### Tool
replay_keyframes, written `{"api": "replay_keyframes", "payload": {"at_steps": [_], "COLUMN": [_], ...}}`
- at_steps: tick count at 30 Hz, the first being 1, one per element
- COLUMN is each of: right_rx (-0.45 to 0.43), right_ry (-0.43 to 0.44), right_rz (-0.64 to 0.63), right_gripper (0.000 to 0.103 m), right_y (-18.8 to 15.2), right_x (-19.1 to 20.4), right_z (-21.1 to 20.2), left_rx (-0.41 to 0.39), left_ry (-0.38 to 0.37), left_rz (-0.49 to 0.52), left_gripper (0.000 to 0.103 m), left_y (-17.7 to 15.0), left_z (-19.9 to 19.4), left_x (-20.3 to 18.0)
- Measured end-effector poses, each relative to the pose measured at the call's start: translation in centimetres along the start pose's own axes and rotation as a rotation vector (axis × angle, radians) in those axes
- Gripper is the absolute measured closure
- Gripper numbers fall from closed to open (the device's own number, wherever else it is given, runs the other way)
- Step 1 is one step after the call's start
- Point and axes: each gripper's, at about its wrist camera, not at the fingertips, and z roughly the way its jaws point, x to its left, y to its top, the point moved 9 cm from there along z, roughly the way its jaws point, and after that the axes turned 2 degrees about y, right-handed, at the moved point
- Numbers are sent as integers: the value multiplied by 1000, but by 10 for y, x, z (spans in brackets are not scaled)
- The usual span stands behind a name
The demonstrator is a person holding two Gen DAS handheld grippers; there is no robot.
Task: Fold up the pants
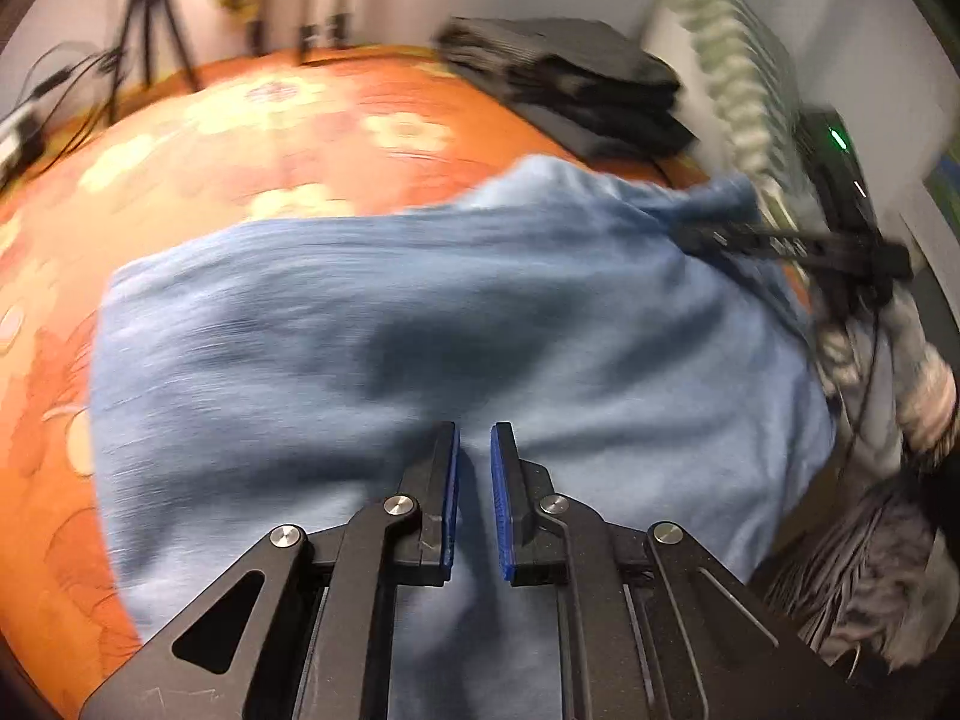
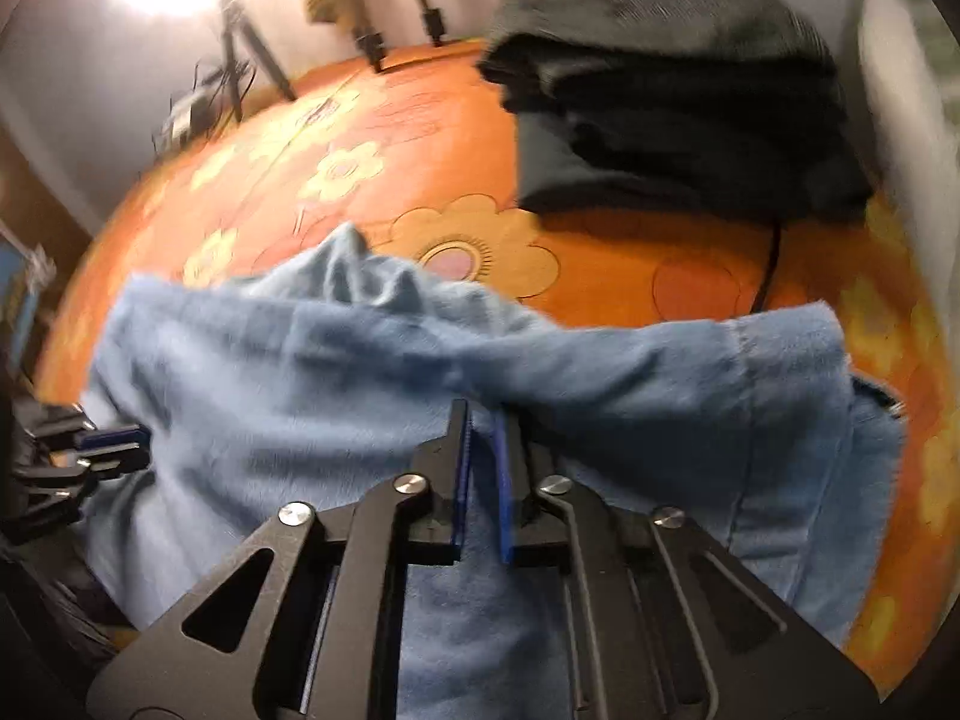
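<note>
Light blue pants (image 1: 420, 324) lie on an orange flowered cover and fill the middle of both views (image 2: 372, 360). My left gripper (image 1: 475, 438) is shut on a fold of the blue cloth, its blue pads close together with fabric between them. My right gripper (image 2: 483, 414) is shut on another fold of the pants. In the left wrist view the right gripper (image 1: 780, 246) shows at the pants' far right corner. In the right wrist view the left gripper (image 2: 114, 444) shows at the pants' left edge. Both views are blurred.
A stack of folded dark clothes (image 1: 576, 84) sits on the orange cover (image 1: 270, 132) behind the pants, also in the right wrist view (image 2: 672, 102). Tripods (image 1: 150, 24) and cables stand at the back left. A pale pillow (image 1: 738, 78) lies at the right.
</note>
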Motion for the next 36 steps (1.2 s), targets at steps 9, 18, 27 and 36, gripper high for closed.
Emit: {"api": "replay_keyframes", "payload": {"at_steps": [9, 18, 27, 36], "right_rx": [-42, 60, 74, 138], "right_ry": [22, 38, 85, 122], "right_rz": [-115, -194, -263, -288], "right_gripper": [91, 86, 58, 58], "right_y": [-57, -120, -111, -98], "right_x": [48, 93, 144, 184], "right_z": [-74, -60, -51, -48], "left_rx": [-79, -65, -45, -49], "left_ry": [85, 53, 108, 59], "left_rz": [-127, -245, -330, -396], "left_gripper": [92, 63, 57, 57], "left_y": [0, -53, -100, -103], "left_z": [-49, -88, -94, -87], "left_x": [49, 55, 67, 70]}}
